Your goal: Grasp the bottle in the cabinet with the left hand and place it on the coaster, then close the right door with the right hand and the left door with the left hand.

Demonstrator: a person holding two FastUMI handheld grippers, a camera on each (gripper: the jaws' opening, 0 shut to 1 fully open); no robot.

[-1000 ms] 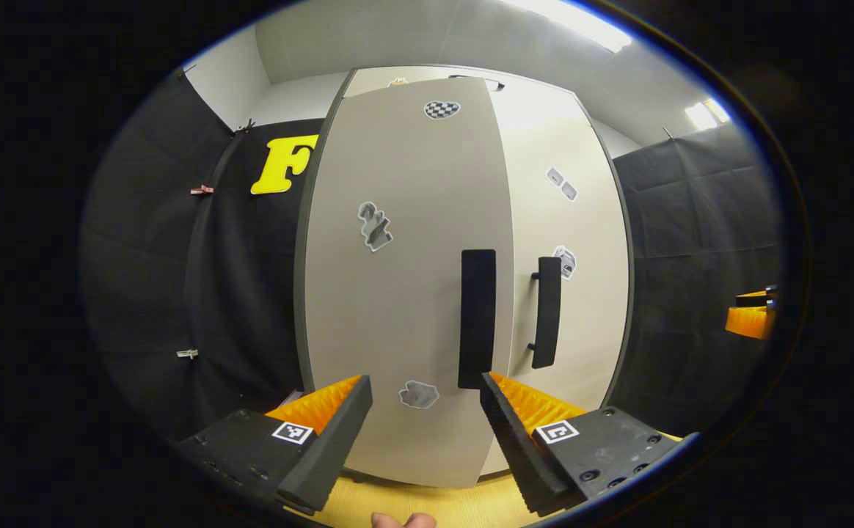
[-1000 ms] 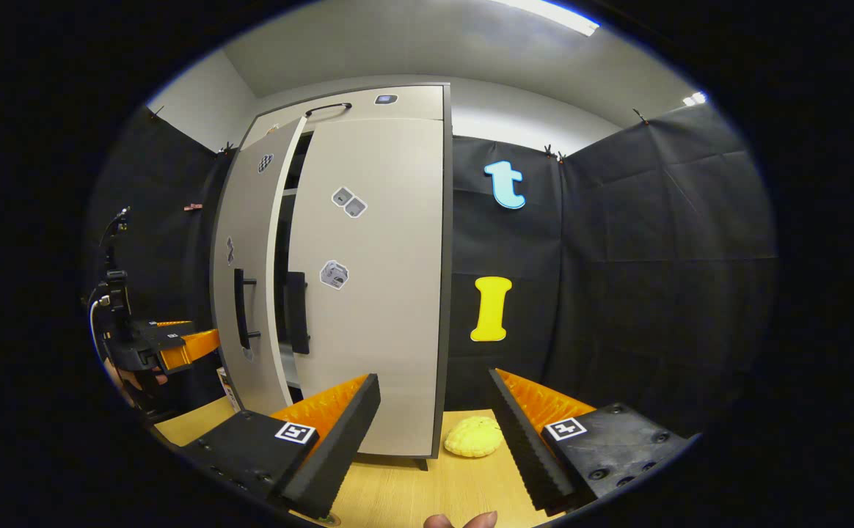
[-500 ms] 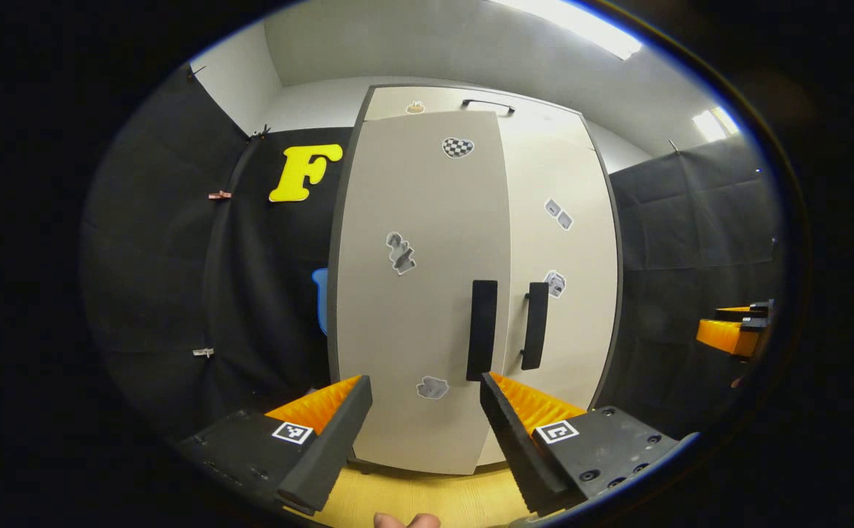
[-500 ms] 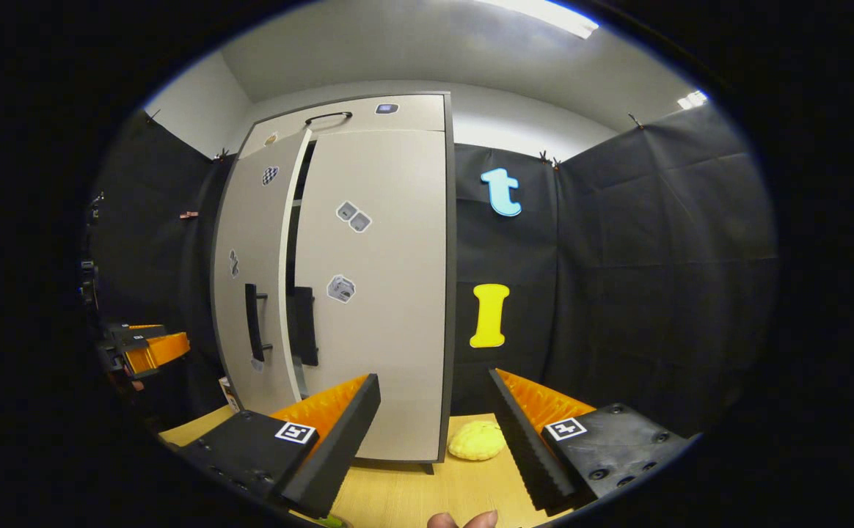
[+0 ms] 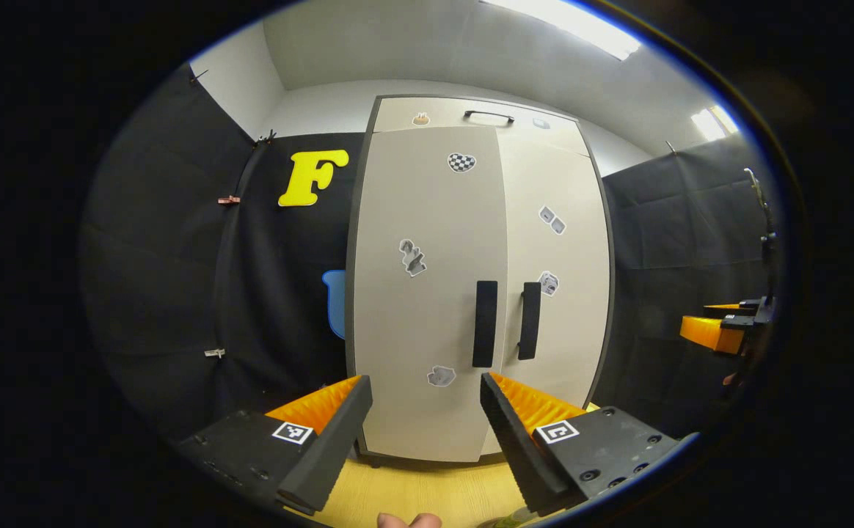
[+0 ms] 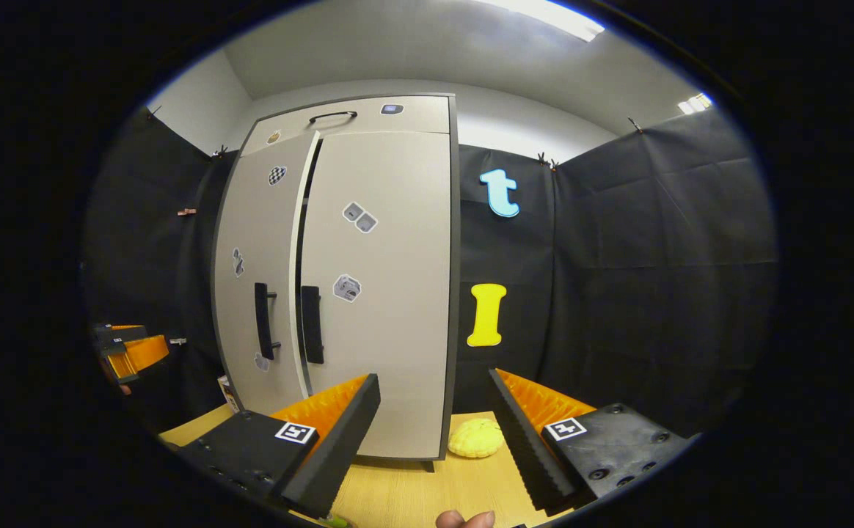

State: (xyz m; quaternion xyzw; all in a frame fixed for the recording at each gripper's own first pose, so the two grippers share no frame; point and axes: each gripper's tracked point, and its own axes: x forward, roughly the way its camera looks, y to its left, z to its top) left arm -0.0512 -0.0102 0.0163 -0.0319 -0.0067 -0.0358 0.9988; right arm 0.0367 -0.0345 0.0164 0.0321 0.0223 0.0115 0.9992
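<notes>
The cabinet (image 5: 478, 286) stands upright on a wooden table (image 5: 412, 495), and everything else is placed here against it. In the left gripper view, the left gripper (image 5: 425, 433) hangs in front of the cabinet, apart from it, with its two fingers spread wide and nothing between them. Its left door (image 5: 427, 293) and right door (image 5: 555, 279) both look flush from this side, their two dark handles (image 5: 484, 323) sitting side by side near the middle seam. Small stickers (image 5: 412, 257) dot both doors. Off to the right of the cabinet, the right gripper (image 5: 720, 330) shows at the edge, well clear of the doors.

In the right gripper view, the right gripper (image 6: 434, 433) is also in front of the cabinet and to its right, fingers spread apart and empty. From this angle a narrow dark gap runs between the left door (image 6: 258, 271) and the right door (image 6: 383, 286), so the left door is not fully home. A yellow bumpy thing (image 6: 475, 438) lies on the table (image 6: 405, 499) just beside the cabinet's right bottom corner. The left gripper (image 6: 130, 350) shows to the left of the cabinet, away from the door. A fingertip (image 6: 464, 519) shows at the bottom edge.

The bottle and the coaster cannot be made out with any certainty in either view.
</notes>
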